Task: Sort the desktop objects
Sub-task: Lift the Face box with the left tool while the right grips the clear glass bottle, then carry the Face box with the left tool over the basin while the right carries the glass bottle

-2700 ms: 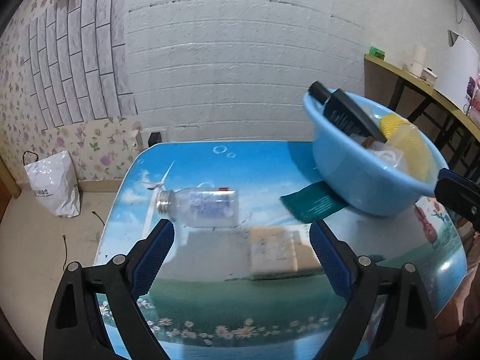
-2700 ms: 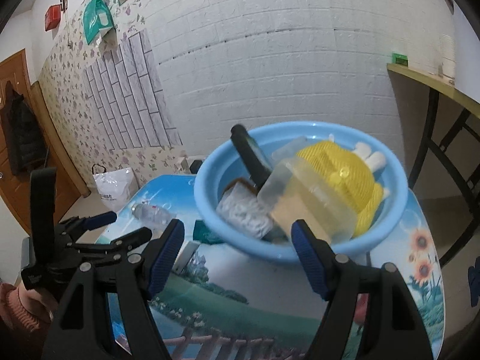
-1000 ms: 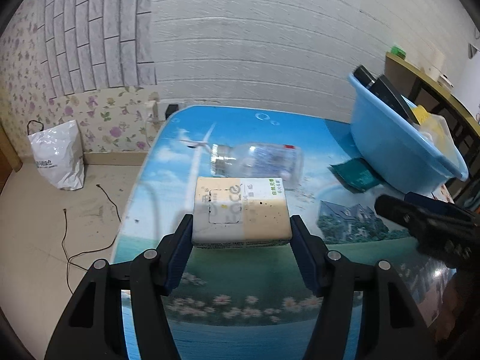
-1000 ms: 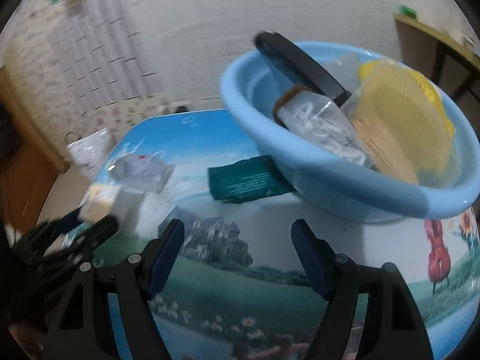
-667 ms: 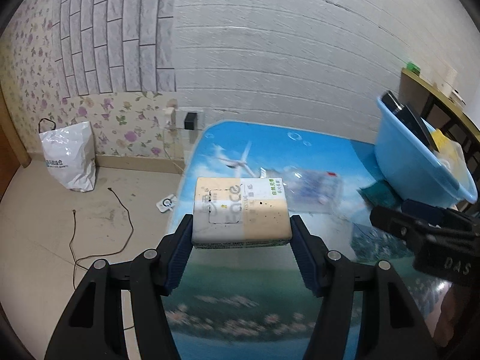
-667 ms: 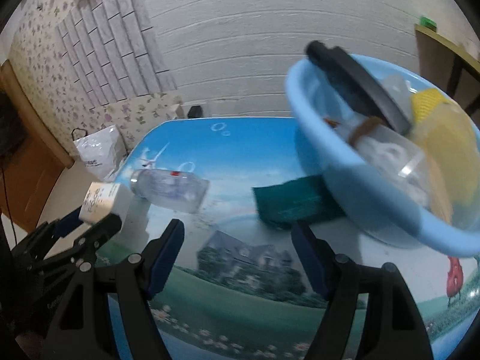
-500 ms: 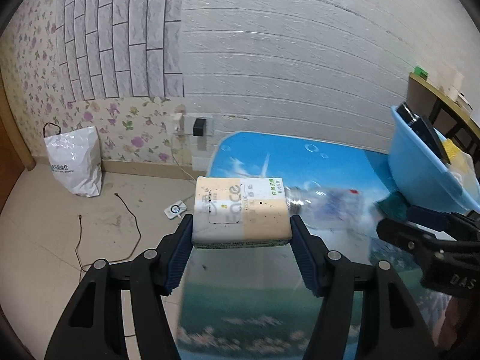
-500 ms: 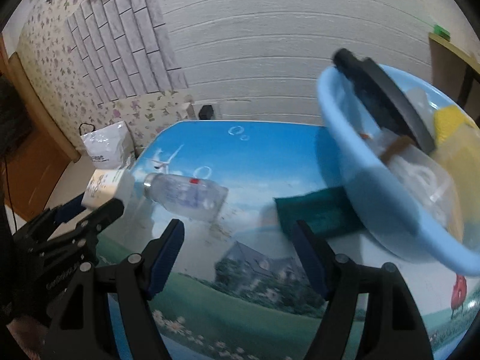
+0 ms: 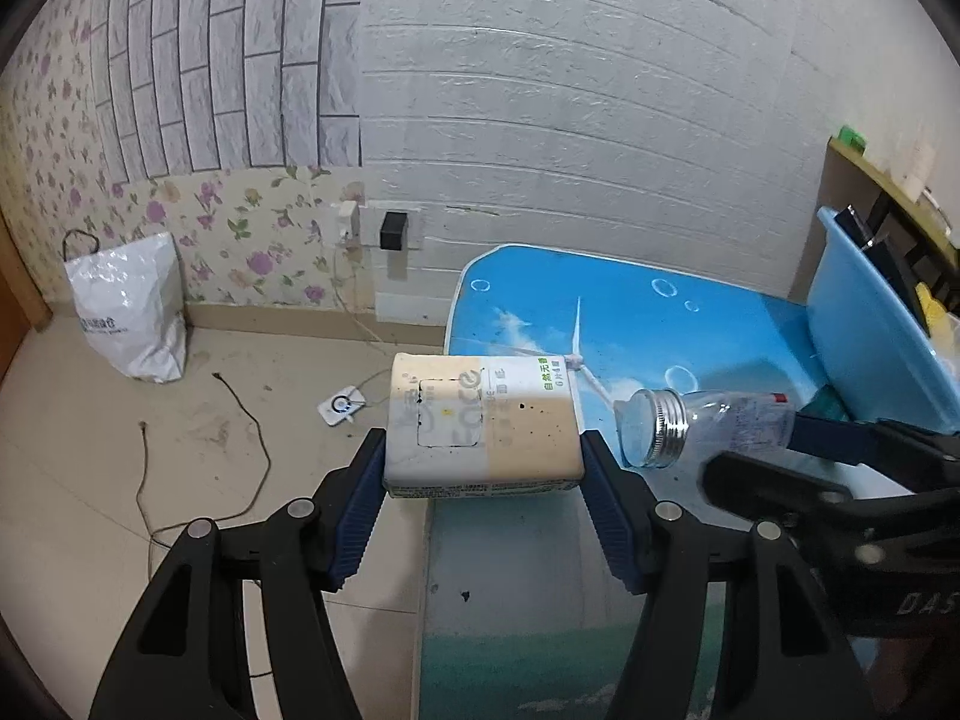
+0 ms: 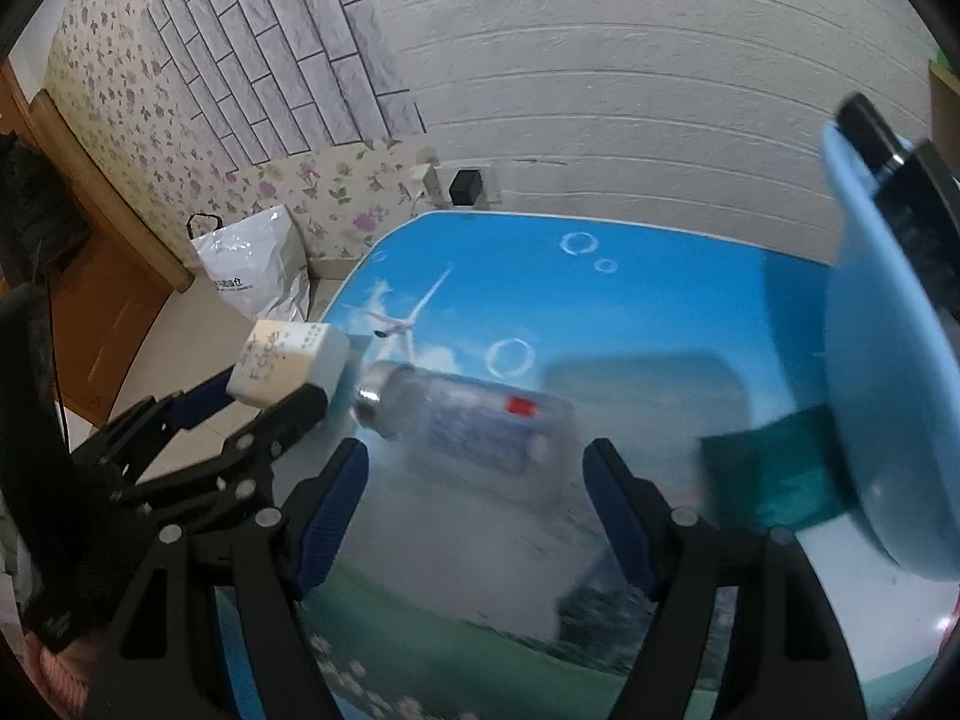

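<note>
left wrist view: the left gripper (image 9: 483, 480) clamps a tissue pack (image 9: 483, 426) past the desk (image 9: 648, 324) edge, above the floor (image 9: 90, 480).

right wrist view: the right gripper (image 10: 477, 474), jaws just widening and empty, hangs over a clear bottle (image 10: 468, 420) lying on the desk, beside the blue basin (image 10: 882, 396).

One cream rectangular tissue pack (image 9: 483, 426); one clear plastic bottle with silver threaded neck (image 10: 465, 417); one light-blue plastic basin (image 9: 864, 336); one dark-green flat packet (image 10: 774, 468); one white plastic bag (image 9: 129, 312) on floor.
</note>
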Demonstrator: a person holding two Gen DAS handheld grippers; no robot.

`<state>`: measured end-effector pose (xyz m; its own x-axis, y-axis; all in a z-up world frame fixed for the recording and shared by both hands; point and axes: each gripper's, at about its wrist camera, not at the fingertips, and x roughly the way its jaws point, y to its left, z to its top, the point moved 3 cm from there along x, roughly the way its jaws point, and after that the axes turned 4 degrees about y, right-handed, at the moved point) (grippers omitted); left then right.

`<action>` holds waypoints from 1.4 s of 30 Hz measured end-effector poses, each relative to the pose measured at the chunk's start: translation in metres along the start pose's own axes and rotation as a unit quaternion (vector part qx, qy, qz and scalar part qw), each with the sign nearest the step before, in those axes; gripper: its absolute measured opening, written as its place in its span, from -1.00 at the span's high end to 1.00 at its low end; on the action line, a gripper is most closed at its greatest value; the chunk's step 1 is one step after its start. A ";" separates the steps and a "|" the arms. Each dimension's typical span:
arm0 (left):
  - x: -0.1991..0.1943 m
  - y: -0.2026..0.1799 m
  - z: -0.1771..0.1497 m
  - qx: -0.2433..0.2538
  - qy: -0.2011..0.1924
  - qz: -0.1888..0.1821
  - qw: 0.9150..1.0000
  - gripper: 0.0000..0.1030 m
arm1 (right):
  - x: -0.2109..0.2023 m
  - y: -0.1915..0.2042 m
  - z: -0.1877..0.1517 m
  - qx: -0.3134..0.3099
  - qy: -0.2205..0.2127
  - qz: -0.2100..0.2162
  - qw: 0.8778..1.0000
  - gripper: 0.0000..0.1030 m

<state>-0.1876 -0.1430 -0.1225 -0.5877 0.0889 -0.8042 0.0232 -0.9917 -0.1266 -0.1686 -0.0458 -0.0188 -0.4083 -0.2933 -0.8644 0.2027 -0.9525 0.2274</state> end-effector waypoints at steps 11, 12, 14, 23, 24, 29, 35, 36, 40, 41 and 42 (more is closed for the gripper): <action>-0.015 0.028 -0.008 -0.013 -0.004 -0.010 1.000 -0.21 | 0.022 0.010 0.022 0.024 0.021 -0.009 0.999 -0.73; -0.017 0.030 -0.008 -0.013 -0.006 -0.006 1.000 -0.21 | 0.025 0.015 0.023 0.011 0.022 -0.024 0.999 -0.73; -0.021 0.034 -0.008 -0.015 -0.011 0.000 1.000 -0.21 | 0.028 0.021 0.021 -0.010 0.022 -0.047 0.999 -0.73; -0.032 0.032 -0.014 -0.013 -0.012 0.003 1.000 -0.21 | 0.031 0.019 0.014 -0.050 0.022 -0.063 0.997 -0.65; -0.034 0.030 -0.013 -0.012 -0.013 0.002 1.000 -0.21 | 0.027 0.015 0.011 -0.047 0.020 -0.056 0.997 -0.65; -0.047 0.015 -0.010 -0.005 -0.026 -0.006 1.000 -0.21 | -0.008 0.012 0.003 -0.057 -0.018 -0.022 0.998 -0.65; -0.065 -0.013 -0.002 0.016 -0.044 -0.015 0.999 -0.21 | -0.070 0.022 -0.003 -0.099 -0.084 0.004 0.992 -0.65; -0.069 -0.018 -0.001 0.019 -0.048 -0.016 0.999 -0.21 | -0.081 0.020 -0.002 -0.097 -0.093 0.012 0.991 -0.65; -0.082 -0.043 0.009 0.036 -0.063 -0.028 0.997 -0.21 | -0.119 0.003 0.000 -0.087 -0.127 0.023 0.988 -0.65; -0.085 -0.052 0.012 0.042 -0.066 -0.033 0.996 -0.21 | -0.128 -0.003 0.001 -0.082 -0.134 0.024 0.987 -0.65; -0.087 -0.060 0.014 0.047 -0.069 -0.038 0.996 -0.21 | -0.138 -0.014 0.003 -0.075 -0.141 0.021 0.987 -0.65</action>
<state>-0.1496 -0.0924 -0.0369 -0.6901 0.1565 -0.7066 -0.0979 -0.9876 -0.1230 -0.1177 0.0081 0.0981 -0.6237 -0.3633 -0.6921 0.3457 -0.9223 0.1727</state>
